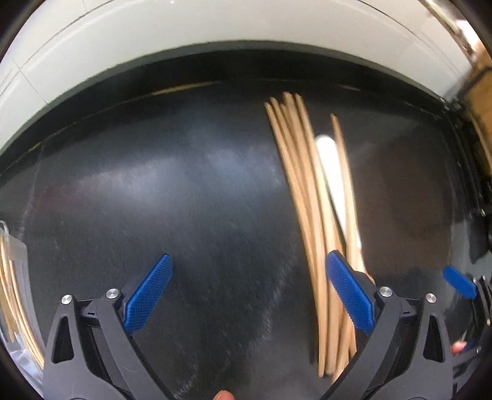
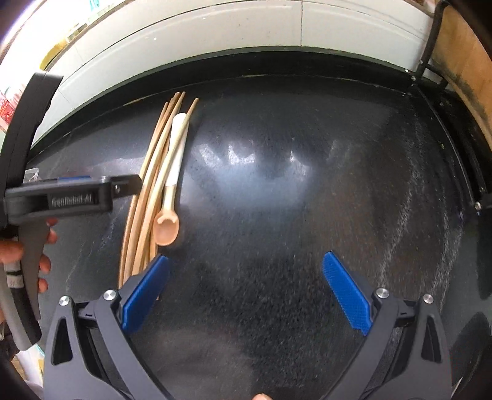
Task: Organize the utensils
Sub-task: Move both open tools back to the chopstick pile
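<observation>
Several wooden chopsticks point(image 1: 310, 215) lie in a bundle on the black table point(image 1: 184, 200), right of my left gripper point(image 1: 246, 292), which is open and empty. Its right finger point(image 1: 350, 292) overlaps the bundle's near end. A wooden spoon with a white handle point(image 2: 172, 184) lies beside the chopsticks point(image 2: 147, 197) in the right wrist view; in the left wrist view only its white handle point(image 1: 330, 172) shows. My right gripper point(image 2: 246, 295) is open and empty, with the bundle at its left finger point(image 2: 144, 295). The left gripper's body point(image 2: 70, 197) shows at that view's left edge.
A clear container point(image 1: 15, 295) with more chopsticks stands at the left edge of the left wrist view. A white wall point(image 2: 246, 27) runs behind the table's far edge. A wooden panel point(image 2: 467, 49) and black frame point(image 2: 430, 46) stand at the far right.
</observation>
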Demonstrator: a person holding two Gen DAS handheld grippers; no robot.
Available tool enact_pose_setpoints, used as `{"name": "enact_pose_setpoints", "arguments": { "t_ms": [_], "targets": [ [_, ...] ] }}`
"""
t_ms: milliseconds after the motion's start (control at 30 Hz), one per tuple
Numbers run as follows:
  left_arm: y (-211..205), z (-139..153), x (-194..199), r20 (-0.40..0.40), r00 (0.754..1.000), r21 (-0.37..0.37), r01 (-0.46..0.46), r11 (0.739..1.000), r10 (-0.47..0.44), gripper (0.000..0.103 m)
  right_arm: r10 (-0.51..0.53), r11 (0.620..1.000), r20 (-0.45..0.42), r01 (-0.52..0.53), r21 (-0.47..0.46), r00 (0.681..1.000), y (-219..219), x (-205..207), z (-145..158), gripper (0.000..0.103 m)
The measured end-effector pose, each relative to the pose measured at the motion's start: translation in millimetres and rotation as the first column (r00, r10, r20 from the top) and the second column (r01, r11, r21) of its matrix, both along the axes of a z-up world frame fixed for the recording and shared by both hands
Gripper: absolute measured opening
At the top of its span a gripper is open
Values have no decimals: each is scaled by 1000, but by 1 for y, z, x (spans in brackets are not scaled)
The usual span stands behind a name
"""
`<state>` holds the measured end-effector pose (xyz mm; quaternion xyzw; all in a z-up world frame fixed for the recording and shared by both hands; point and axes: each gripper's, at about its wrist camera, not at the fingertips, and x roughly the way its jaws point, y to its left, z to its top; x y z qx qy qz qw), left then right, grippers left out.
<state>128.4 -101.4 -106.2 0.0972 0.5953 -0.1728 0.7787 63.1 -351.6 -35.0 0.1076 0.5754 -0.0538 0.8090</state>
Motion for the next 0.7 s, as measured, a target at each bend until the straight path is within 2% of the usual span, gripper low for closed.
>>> {"name": "enact_pose_setpoints", "arguments": {
  "t_ms": [167, 333, 400, 567, 700],
  "targets": [
    [8, -5, 13, 26, 999, 73, -27, 997, 25, 98, 27, 1000, -13, -27, 3, 1000, -2, 11, -7, 97],
    [24, -5, 18, 25, 997, 65, -78, 995, 76, 98, 35, 999, -10, -35, 1, 999, -4, 29, -12, 97],
    [23, -4, 21, 26, 998, 66, -60, 996, 59, 98, 32, 1000, -6, -32, 2, 999, -4, 41, -14, 97],
    [4, 2, 29, 61, 996, 116, 51, 992, -58, 98, 87, 995, 2, -87, -45, 996, 4, 70, -21, 97],
    [1, 4, 40, 49, 995, 130, 81, 988, -88, 98, 108, 994, 19, -108, -4, 994, 8, 79, -18, 97]
  ]
}}
